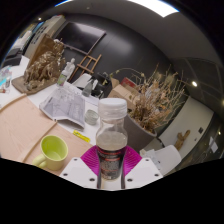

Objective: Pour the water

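bottle (112,135) between hand-held gripper (111,168) fingers, cup (53,150) left on table (25,125)

My tool (112,168) has two white, blocky fingers, each lined on its inner face with a bright magenta pad (92,158).

I see a clear plastic bottle (112,135) standing upright between my gripper's (111,172) two fingers, its white cap on top, a label band around its lower half and its base hidden down between the pink pads (93,157), which sit against its sides. The liquid inside looks to reach about halfway up, though I cannot tell the level exactly through the plastic. Off to the left and a little ahead of the fingers, a yellow-green cup (53,150) sits upright on the light wooden table (25,125), mouth open to the top and apart from the bottle.
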Motion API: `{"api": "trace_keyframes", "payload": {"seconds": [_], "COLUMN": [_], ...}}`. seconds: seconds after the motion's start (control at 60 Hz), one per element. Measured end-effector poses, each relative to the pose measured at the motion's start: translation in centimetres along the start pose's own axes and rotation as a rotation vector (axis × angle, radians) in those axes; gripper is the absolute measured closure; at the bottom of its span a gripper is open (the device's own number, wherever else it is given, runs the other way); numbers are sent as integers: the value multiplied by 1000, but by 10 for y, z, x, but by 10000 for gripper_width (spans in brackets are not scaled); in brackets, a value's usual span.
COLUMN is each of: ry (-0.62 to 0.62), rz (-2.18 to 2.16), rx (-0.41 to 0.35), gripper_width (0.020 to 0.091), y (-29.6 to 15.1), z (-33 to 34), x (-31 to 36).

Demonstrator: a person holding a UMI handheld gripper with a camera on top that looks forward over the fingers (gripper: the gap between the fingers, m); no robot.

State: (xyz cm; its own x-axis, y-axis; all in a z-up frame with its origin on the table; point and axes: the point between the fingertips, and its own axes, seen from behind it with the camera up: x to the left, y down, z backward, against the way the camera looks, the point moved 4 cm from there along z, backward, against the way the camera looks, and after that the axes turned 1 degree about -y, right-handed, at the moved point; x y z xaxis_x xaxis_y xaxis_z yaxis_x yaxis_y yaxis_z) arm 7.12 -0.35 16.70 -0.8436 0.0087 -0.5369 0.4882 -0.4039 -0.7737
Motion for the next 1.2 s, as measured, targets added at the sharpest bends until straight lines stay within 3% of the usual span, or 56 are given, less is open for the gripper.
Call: {"api": "trace_keyframes", "payload": {"seconds": [0.217,0.467,0.55,0.767,0.8,0.85,0.9,0.967,1.2], "ry": [-156,-187,-174,-189,-195,-193,-187,-174,-144], "rz": [-344,-525,-561,-550,-556,-571,-590,-617,-596], "rx": [29,63,39,55,71,92,110,139,276], "gripper_width": [845,842,826,625,508,229,286,238,249], "y": [36,71,72,76,77,77,76,75,63], "z": [-15,-34,-34,-30,-27,-22,-14,6,130], "x": [35,55,53,55,55,51,46,36,17]}}
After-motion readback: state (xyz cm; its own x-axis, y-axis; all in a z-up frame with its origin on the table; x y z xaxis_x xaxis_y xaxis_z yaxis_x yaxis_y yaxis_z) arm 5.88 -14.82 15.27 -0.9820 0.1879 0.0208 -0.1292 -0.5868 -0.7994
